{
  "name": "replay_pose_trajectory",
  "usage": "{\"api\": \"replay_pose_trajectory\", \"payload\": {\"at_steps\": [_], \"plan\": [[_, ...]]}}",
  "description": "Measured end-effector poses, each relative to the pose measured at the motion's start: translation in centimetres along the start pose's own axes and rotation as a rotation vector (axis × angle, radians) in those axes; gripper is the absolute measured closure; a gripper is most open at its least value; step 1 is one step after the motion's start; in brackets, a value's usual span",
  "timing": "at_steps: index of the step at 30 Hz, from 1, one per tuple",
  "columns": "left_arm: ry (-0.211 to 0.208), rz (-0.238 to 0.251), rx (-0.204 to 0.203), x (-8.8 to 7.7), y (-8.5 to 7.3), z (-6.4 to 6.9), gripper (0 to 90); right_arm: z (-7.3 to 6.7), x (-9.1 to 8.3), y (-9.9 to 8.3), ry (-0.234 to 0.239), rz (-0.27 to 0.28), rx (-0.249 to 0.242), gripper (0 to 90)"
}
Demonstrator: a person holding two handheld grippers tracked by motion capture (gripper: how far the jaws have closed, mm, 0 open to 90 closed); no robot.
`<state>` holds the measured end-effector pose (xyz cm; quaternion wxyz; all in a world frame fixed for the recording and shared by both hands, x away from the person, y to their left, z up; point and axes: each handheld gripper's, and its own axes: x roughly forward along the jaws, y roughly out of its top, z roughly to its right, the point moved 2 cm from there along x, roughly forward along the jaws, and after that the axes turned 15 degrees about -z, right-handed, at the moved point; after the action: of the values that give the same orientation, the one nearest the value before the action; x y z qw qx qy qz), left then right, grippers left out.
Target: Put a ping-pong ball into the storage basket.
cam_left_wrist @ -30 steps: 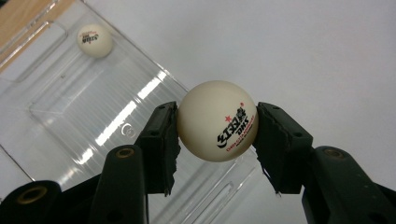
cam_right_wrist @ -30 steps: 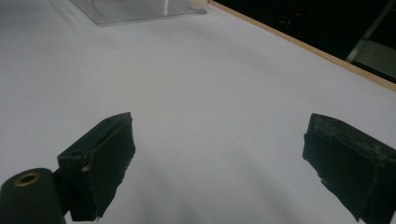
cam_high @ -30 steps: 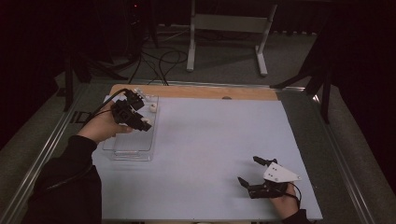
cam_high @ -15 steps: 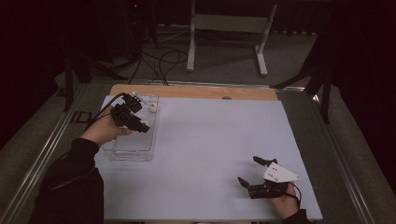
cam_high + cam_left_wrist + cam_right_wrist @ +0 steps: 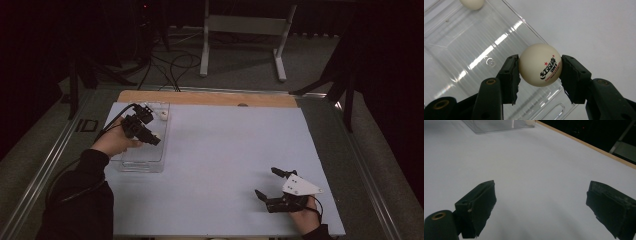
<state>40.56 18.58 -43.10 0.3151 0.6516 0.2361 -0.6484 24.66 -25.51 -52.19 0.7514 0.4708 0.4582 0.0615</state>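
— Ball status? Where is it?

— Clamped in the left gripper (image 5: 540, 65). Both fingers (image 5: 510, 76) press the sides of a white ping-pong ball (image 5: 540, 64) with a red star and black print on it. It hangs over the clear plastic tray (image 5: 466, 47), close to the tray's long wall.

— And the tray sits where?

— Near the far left corner of the desk (image 5: 225, 150), lengthwise along the left edge. From the high view the left gripper (image 5: 150, 136) is over the tray (image 5: 145, 160), with the hand (image 5: 116, 142) just behind it.

— Anything else in there?

— A second ball (image 5: 472, 3) lies on the tray floor at the far end, well apart from the held one. In the high view it is the pale spot (image 5: 162, 115) by the far wall.

— Right side?

— Right gripper (image 5: 272, 184) rests near the front right corner of the desk, fingers (image 5: 480, 203) spread wide with only bare desk between them. Nothing held.
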Motion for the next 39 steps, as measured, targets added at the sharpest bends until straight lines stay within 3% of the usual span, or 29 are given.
{"api": "replay_pose_trajectory", "payload": {"at_steps": [7,16,39], "plan": [[-0.022,-0.020,-0.010,1.5,0.0,-0.4,51.7,0.0,-0.1,0.0,0.001,0.004,-0.001,9.0],[-0.020,-0.050,-0.011,2.8,0.0,-0.7,51.7,0.1,0.0,0.0,0.001,0.003,0.000,9.0],[-0.022,-0.121,-0.008,4.9,0.2,-0.7,51.6,0.1,0.0,0.0,0.001,-0.001,0.003,9.0]]}}
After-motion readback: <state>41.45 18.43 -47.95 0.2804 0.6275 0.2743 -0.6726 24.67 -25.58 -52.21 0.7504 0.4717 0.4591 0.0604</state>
